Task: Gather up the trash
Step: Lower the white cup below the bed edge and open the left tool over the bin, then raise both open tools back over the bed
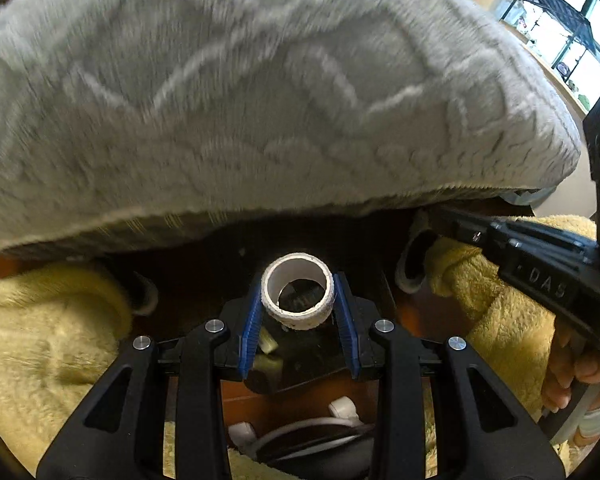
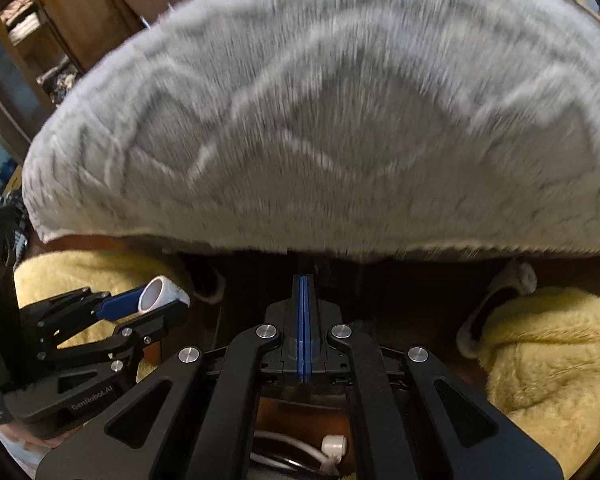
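While clamped across its outer wall, item 1, the tape roll (image 1: 298, 292), sits between the blue pads (image 1: 251, 326) of the left hand-held gripper (image 1: 299, 320), bore facing the camera, pads touching both sides of the ring.

- Left hand-held gripper: grasping the tape roll, jaws partway in. Seen from the right wrist view too, w/ the roll end-on at the tips.
- Right hand-held gripper (image 2: 303, 312): clenched, pads flush together, nothing between them.
- Tape roll, handling (judged): near-empty core, white, thin wall, prob. cardboard w/ a rough fabric-like wrap. Very light. Stiff enough round its circumference but would crush or go oval under a hard squeeze. Rough outer face gives pads decent friction, so low slip risk. Best hold = as now, across the outside at mid-width; alt. one finger thru the bore.
- Location of roll: in the air, near a dark gap below the hanging edge of the grey blanket (image 1: 260, 100), not resting on anything.
- Surrounds: yellow fleece (image 1: 48, 340) on both sides of the gap; grey slipper (image 2: 496, 312) at right, touching the fleece; white cable w/ plugs (image 1: 300, 432) low down on the brown floor (image 1: 300, 396); person's hand (image 1: 580, 376) on the right unit's grip.
- Bin/bag for trash: not in view.
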A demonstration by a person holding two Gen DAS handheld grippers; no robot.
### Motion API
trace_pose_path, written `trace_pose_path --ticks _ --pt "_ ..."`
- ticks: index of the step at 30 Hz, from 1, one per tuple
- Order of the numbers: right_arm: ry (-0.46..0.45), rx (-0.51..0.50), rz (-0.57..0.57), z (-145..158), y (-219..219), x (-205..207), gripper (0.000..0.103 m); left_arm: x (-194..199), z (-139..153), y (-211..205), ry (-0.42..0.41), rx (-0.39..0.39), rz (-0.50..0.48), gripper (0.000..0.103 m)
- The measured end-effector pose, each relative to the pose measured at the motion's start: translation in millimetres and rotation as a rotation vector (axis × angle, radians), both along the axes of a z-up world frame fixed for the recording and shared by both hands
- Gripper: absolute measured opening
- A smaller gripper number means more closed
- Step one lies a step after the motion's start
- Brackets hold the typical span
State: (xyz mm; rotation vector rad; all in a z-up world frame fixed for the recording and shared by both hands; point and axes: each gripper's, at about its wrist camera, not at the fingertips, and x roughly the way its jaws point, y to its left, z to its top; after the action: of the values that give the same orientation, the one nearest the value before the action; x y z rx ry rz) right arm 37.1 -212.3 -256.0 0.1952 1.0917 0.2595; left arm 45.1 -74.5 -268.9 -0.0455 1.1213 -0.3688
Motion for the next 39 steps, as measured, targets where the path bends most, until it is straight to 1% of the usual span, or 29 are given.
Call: trace_pose_path --ticks 5,9,13,19,22,24,25,26,27,28,29,31,32,33,34,37,39 --pt "0.059 0.006 0.013 -19.7 5.1 5.9 0.002 6.8 -20.6 2.4 0.055 -0.006 -0.009 0.032" --pt "0.085 0.013 0.014 -27.1 5.7 10.6 0.002 11.8 -30.3 2.5 0.086 -0.011 -0.014 0.032" --pt "0.114 -0.015 0.005 -36.1 5.8 18.1 0.005 14.5 -40.3 3.5 0.121 -0.010 -0.015 0.033" --pt "0.157 -0.041 -0.014 -47.8 3.9 24.4 0.006 17.7 -50.8 5.0 0.154 0.011 -0.014 0.034" --pt "0.153 -0.052 -0.026 -47.4 0.8 25.8 0.006 19.0 -52.2 2.8 0.159 0.016 -0.013 0.040" --pt "0.148 -0.063 -0.034 -46.8 -1.2 27.5 0.006 19.8 -54.1 2.6 0.155 0.023 -0.015 0.050" --pt "0.145 -0.069 -0.042 -46.3 -3.0 27.4 0.013 19.9 -54.2 2.2 0.151 0.029 -0.016 0.051" --pt "0.142 -0.069 -0.050 -47.0 -5.0 28.2 0.029 19.6 -53.1 1.5 0.147 0.035 -0.018 0.055" --pt "0.134 -0.066 -0.060 -45.6 -7.4 27.8 0.041 19.6 -50.6 0.5 0.142 0.041 -0.019 0.058" --pt "0.122 -0.063 -0.072 -43.2 -9.9 26.9 0.064 19.5 -46.9 -0.8 0.135 0.046 -0.020 0.060" --pt "0.110 -0.062 -0.082 -40.5 -11.6 26.4 0.069 19.2 -44.1 -1.2 0.127 0.051 -0.023 0.063" --pt "0.091 -0.069 -0.089 -34.1 -13.7 26.2 0.074 20.0 -36.9 0.5 0.105 0.056 -0.026 0.068" --pt "0.080 -0.071 -0.093 -30.2 -14.5 26.4 0.080 20.3 -32.1 1.7 0.094 0.056 -0.026 0.072" --pt "0.066 -0.075 -0.100 -25.4 -15.8 26.2 0.083 20.5 -25.9 2.6 0.080 0.056 -0.026 0.076" --pt "0.054 -0.076 -0.107 -20.7 -16.6 26.1 0.088 21.6 -20.3 3.9 0.068 0.052 -0.025 0.078" --pt "0.025 -0.065 -0.117 -7.4 -18.7 26.4 0.094 25.3 -1.2 7.4 0.022 0.043 -0.025 0.082" --pt "-0.004 -0.057 -0.123 4.9 -19.8 26.3 0.095 27.0 10.6 12.2 -0.010 0.040 -0.018 0.085"
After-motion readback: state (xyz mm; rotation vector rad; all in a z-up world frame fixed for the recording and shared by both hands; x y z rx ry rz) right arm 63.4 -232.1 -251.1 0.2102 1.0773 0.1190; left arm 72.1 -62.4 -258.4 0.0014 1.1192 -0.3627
